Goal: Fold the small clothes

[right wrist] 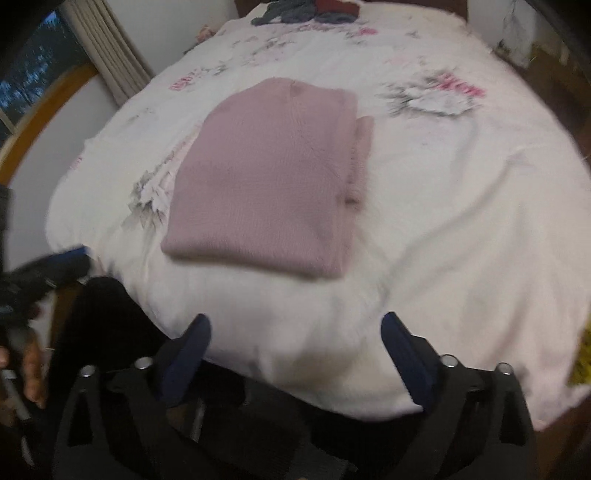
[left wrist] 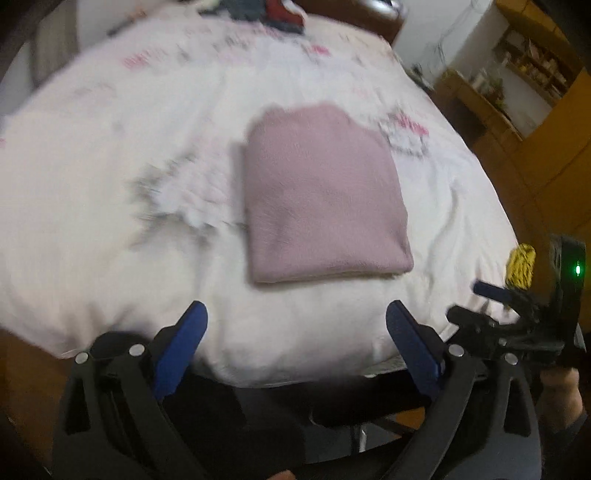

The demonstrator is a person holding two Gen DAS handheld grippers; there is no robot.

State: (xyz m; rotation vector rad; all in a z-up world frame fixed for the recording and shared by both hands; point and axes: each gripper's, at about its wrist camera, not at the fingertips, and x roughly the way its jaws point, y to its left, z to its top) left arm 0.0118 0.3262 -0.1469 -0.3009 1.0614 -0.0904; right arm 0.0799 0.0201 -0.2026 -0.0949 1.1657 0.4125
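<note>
We see the folded pink sweater at twelve o'clock on the bed; our left gripper and right gripper gape wide, empty.

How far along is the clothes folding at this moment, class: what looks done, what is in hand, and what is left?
Done: the pink garment lies folded in a neat rectangle on the white floral bedspread. In hand: nothing; the left gripper and right gripper are both open and empty, short of the garment. Left: a pile of dark clothes at the far edge of the bed looks unfolded, though blur hides detail.
</note>
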